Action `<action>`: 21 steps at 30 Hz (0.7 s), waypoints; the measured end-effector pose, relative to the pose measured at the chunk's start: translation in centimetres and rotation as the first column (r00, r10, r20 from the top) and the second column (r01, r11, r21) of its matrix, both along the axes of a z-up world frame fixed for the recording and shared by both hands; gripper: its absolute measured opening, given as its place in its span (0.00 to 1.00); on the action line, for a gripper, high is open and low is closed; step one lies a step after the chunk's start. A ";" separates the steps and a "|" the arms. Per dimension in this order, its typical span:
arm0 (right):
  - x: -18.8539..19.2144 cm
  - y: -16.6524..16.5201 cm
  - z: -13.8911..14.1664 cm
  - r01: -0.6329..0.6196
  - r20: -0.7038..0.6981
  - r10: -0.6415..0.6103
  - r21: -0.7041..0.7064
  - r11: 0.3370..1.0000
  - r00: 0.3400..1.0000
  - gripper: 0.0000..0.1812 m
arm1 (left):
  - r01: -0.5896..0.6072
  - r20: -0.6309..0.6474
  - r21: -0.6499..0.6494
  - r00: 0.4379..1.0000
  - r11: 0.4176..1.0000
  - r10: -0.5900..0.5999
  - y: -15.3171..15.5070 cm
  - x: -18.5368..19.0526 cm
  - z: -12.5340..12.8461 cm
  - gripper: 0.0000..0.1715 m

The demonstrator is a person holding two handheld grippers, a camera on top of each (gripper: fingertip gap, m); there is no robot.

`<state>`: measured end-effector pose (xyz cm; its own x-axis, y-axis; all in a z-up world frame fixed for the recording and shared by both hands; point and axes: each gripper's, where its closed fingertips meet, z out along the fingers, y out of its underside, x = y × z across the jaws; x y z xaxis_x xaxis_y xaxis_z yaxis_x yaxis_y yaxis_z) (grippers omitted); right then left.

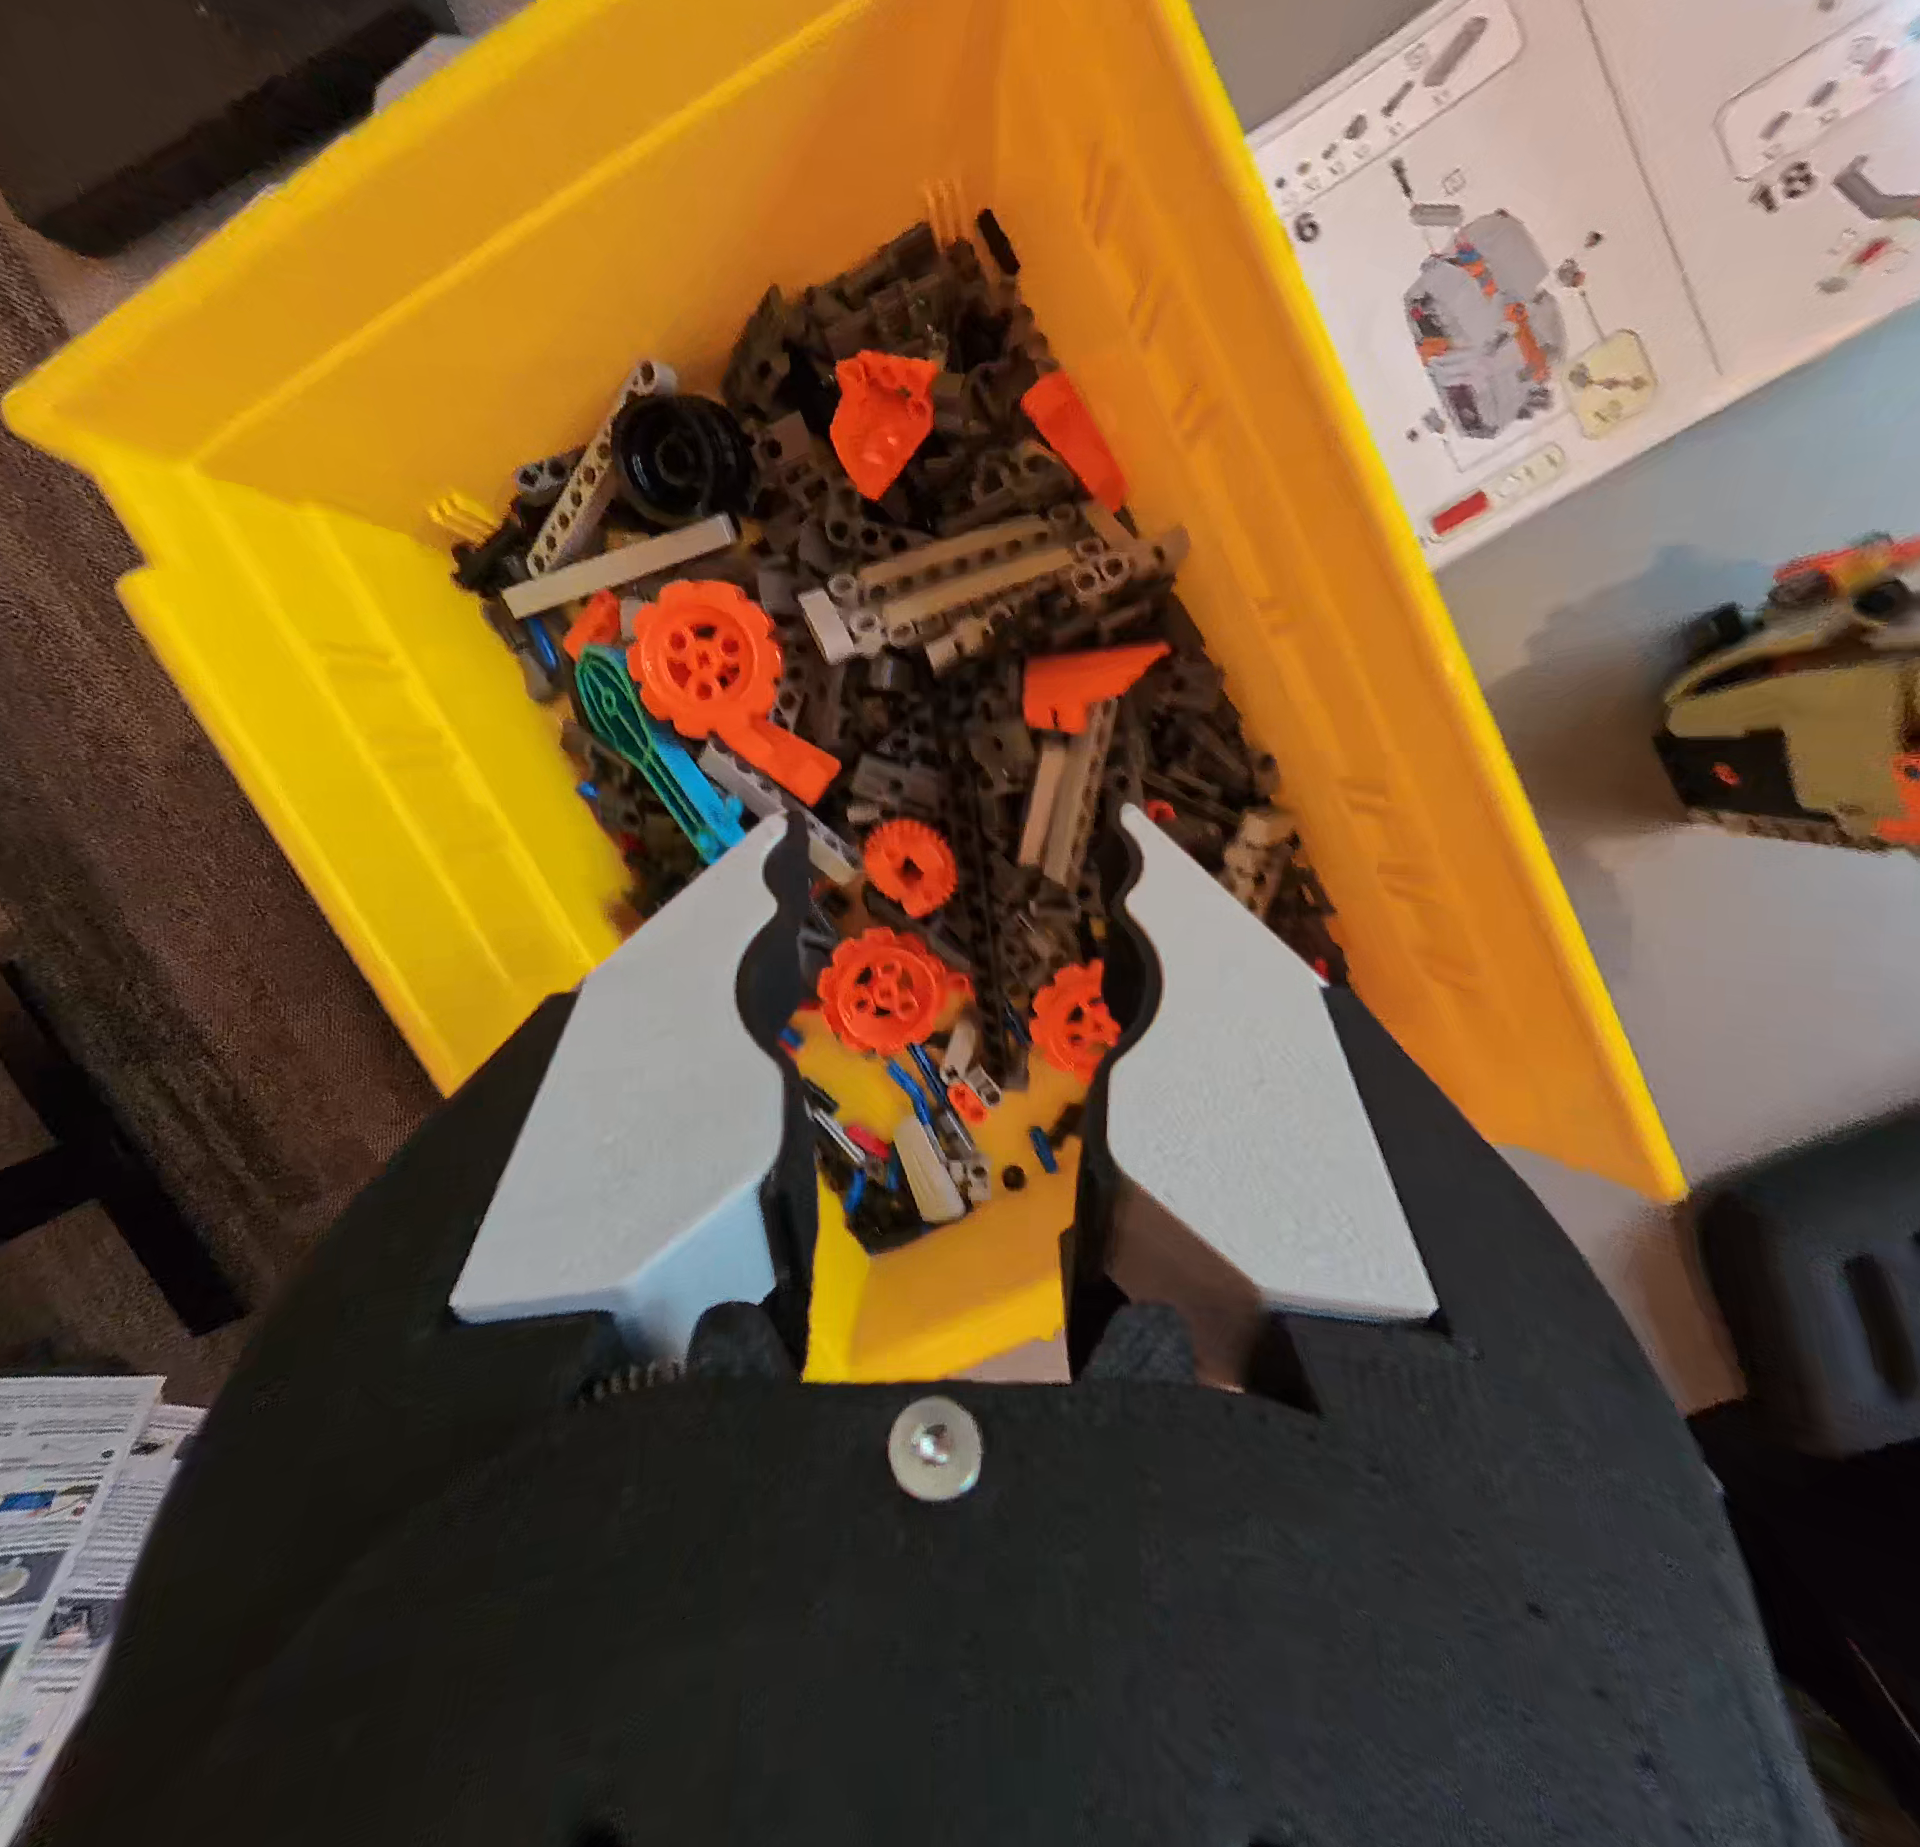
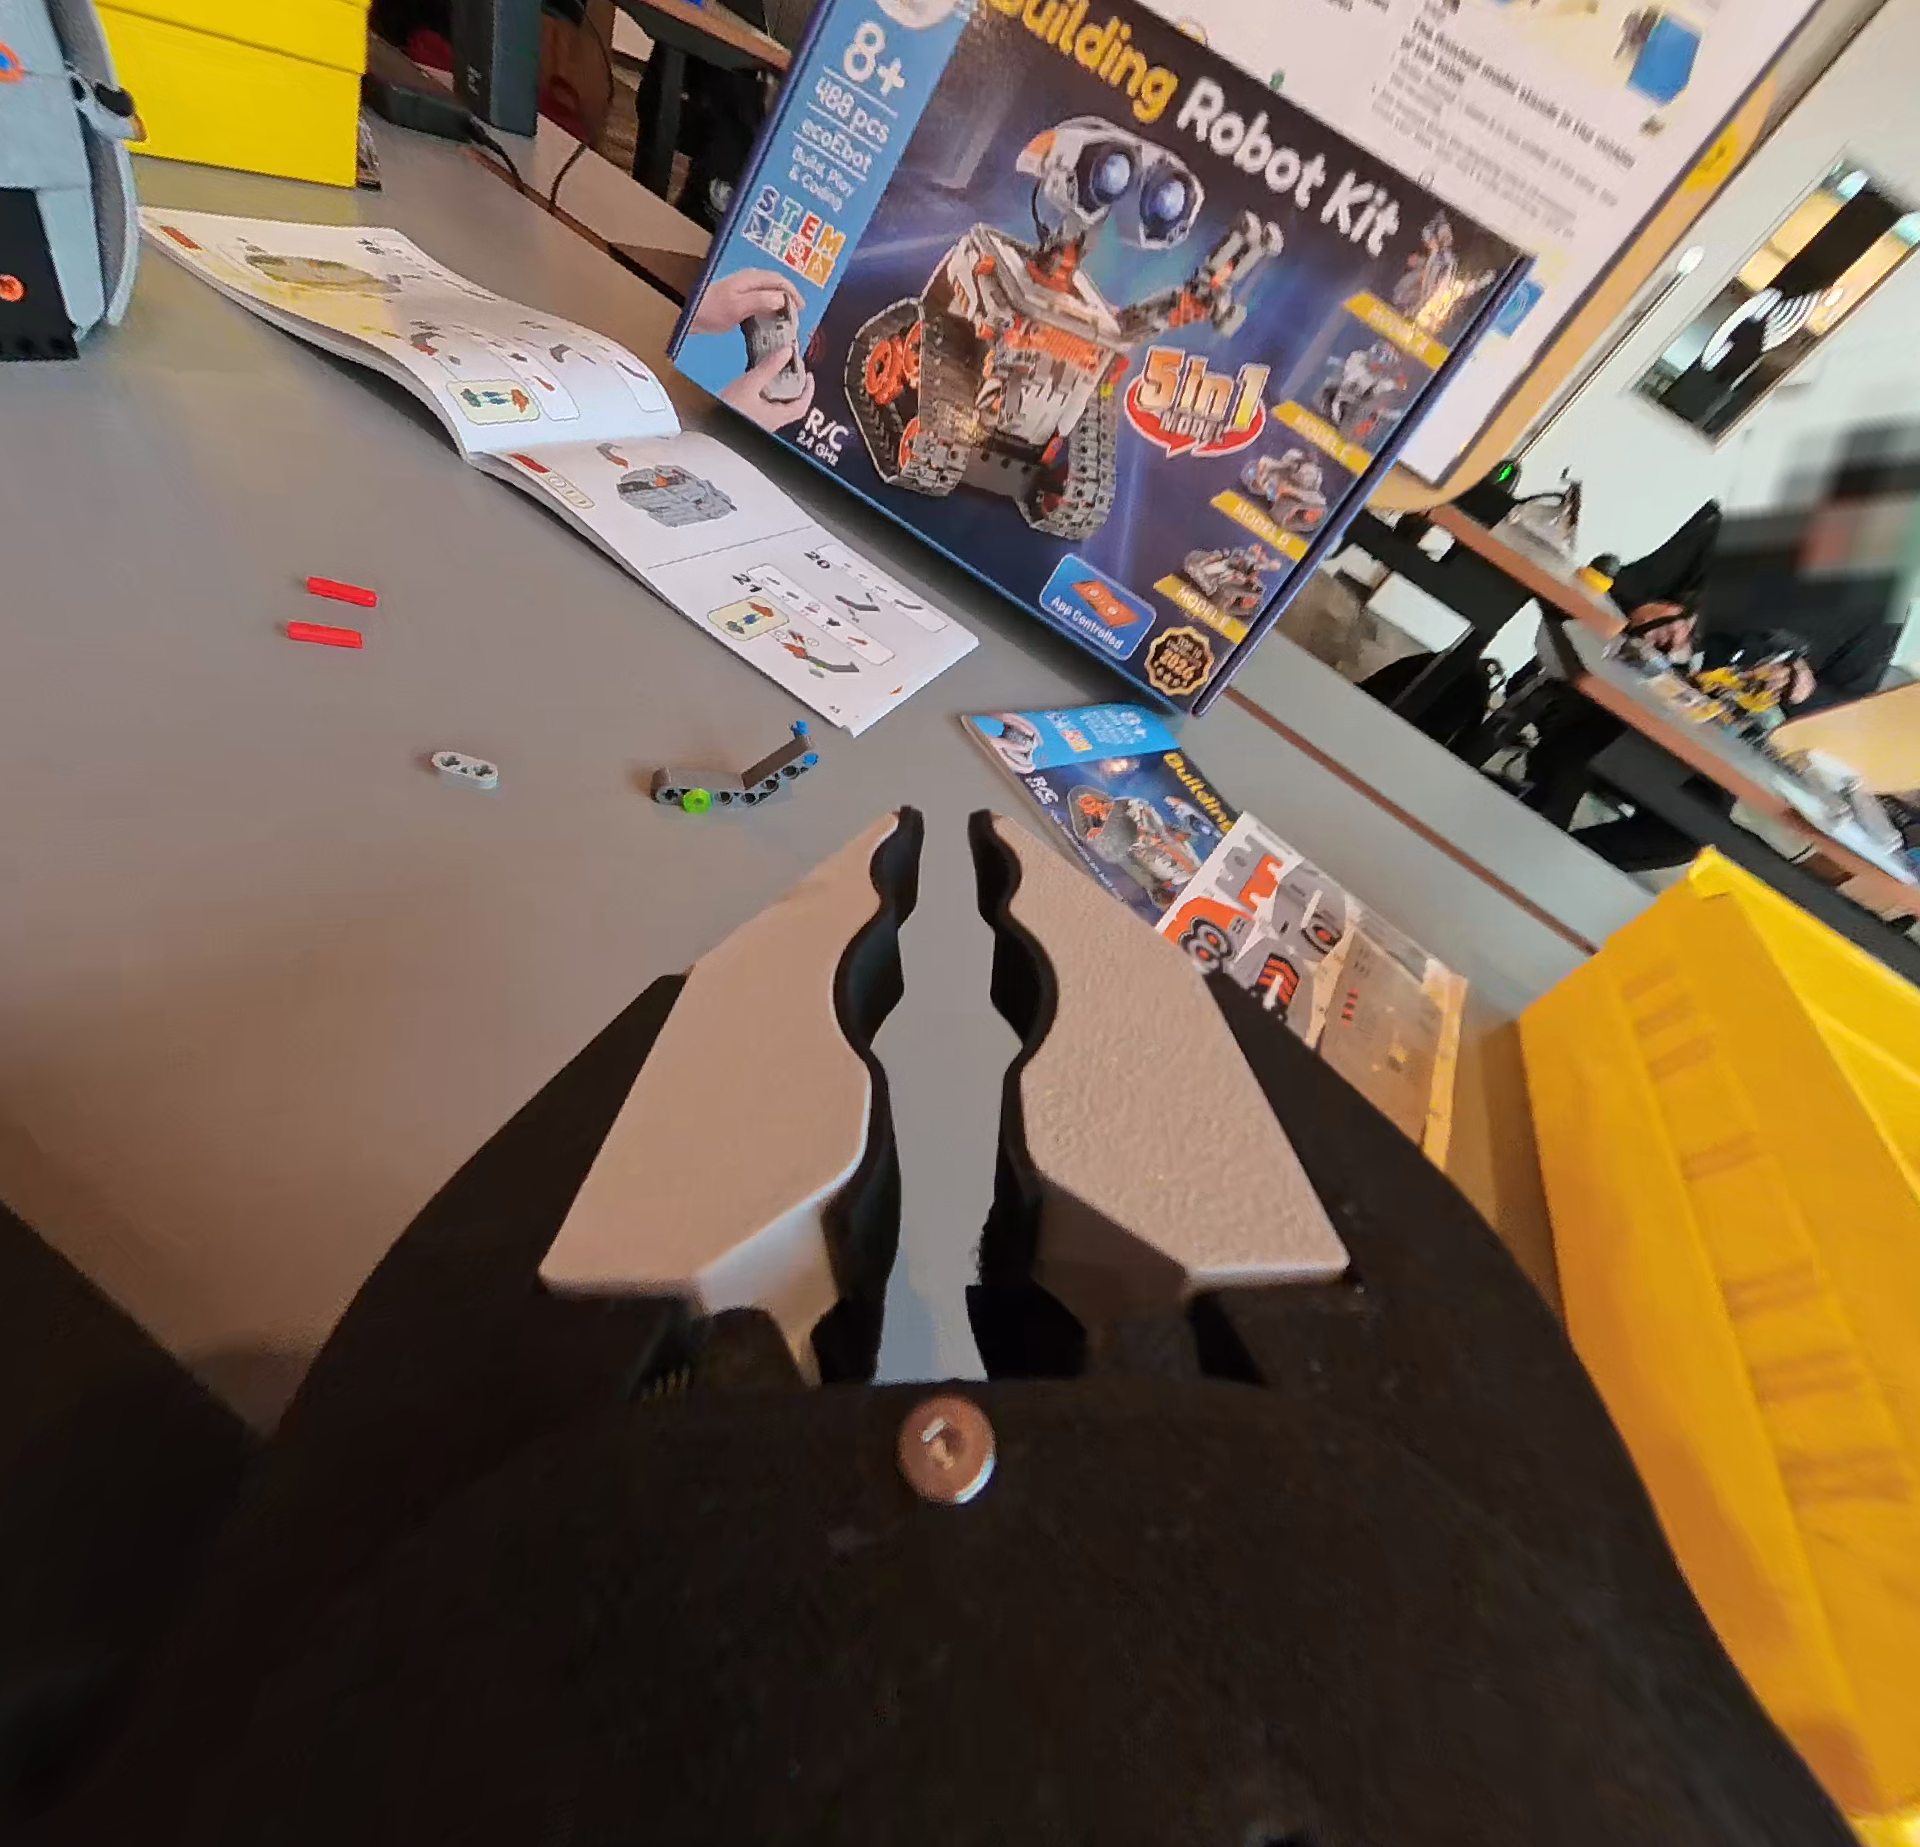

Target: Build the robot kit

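1. Hovering over a yellow plastic bin (image 1: 436, 363) of mixed building pieces, the left gripper (image 1: 951, 847) has its fingers spread, empty; its body hides the bin's near edge.
2. Right gripper (image 2: 945, 826) sits above the grey table (image 2: 260, 966), fingers nearly together, holding nothing.
3. Small grey beam assembly (image 2: 732, 779) lies just ahead; background is blurred.

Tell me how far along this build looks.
Done: a part-built grey model stands by the open instruction booklet. In hand: nothing; the left gripper hangs open over the yellow bin of loose pieces, the right gripper narrowly open above the table. Left: many pieces unused.
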<state>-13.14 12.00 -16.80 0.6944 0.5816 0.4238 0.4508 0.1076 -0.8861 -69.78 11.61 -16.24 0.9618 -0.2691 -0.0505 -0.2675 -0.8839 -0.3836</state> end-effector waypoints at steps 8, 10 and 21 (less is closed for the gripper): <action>0.9 0.3 0.3 0.021 -0.099 -0.025 -0.042 0.999 0.995 0.05 | 0.179 0.022 -0.136 0.984 0.974 -0.178 2.6 1.4 -4.0 0.39; 1.4 0.6 0.6 0.019 -0.159 -0.029 -0.069 0.997 0.987 0.05 | 0.207 0.012 -0.157 0.978 0.966 -0.208 2.2 1.6 -4.7 0.40; 2.5 0.8 1.3 -0.014 -0.323 -0.029 -0.130 0.991 0.946 0.05 | 0.205 0.019 -0.213 0.978 0.955 -0.206 -0.1 1.2 -6.7 0.42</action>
